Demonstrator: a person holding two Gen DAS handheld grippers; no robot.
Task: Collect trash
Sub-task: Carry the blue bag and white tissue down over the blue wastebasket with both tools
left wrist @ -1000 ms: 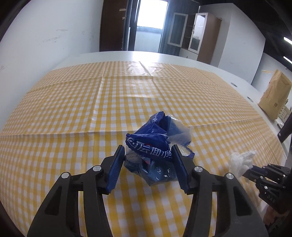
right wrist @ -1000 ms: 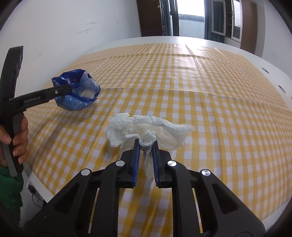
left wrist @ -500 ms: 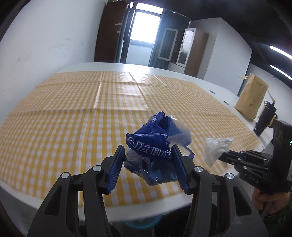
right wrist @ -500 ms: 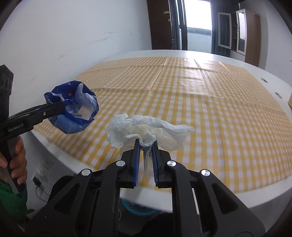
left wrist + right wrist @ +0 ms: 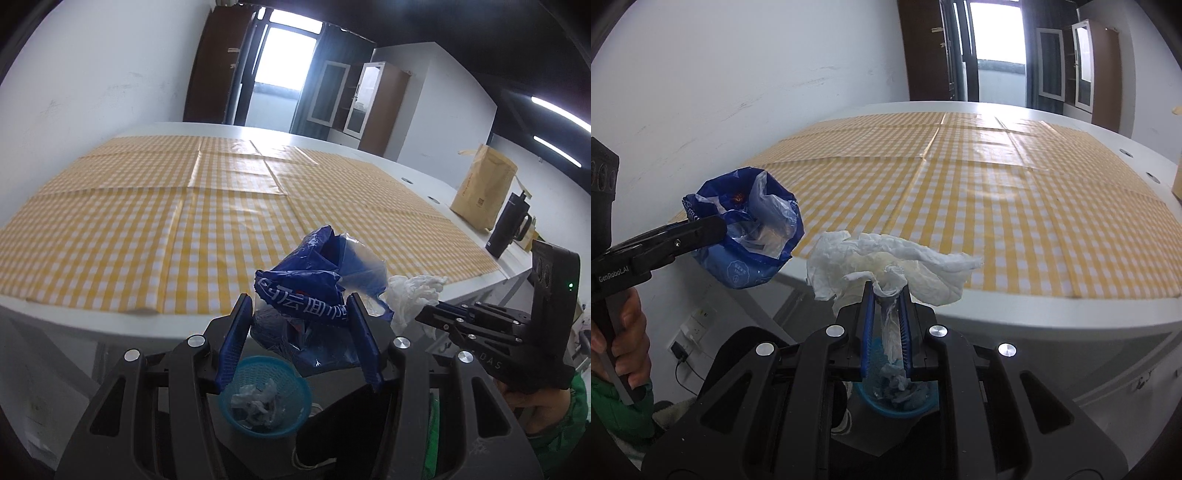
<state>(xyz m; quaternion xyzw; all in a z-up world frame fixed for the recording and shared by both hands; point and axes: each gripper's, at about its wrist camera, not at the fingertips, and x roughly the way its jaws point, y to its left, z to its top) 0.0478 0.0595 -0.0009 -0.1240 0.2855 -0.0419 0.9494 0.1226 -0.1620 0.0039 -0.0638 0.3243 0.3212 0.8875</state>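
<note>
left gripper (image 5: 301, 332): fingers pinch the blue bag (image 5: 314, 299) from both sides; bag held in the air, past the table's near edge.
right gripper (image 5: 885, 317): fingers pressed together on the white tissue (image 5: 886, 266); tissue fans out above the fingertips, a tail hangs between the pads.
blue bag, right wrist view (image 5: 750, 236): at 10 o'clock from the tissue, mouth open, clear lining showing.
tissue, left wrist view (image 5: 413, 295): at 3 o'clock from the bag, just beside it; cannot tell if touching.
bin (image 5: 266, 398): blue mesh basket on the floor, below both grippers; crumpled paper inside. Right wrist view (image 5: 897, 398): seen between the fingers, under the tissue tail.
table (image 5: 74, 321): white, covered by a yellow check cloth (image 5: 147, 221).
far right edge of table: brown paper sack (image 5: 484, 192), black mug (image 5: 508, 229) at 5 o'clock from it.
</note>
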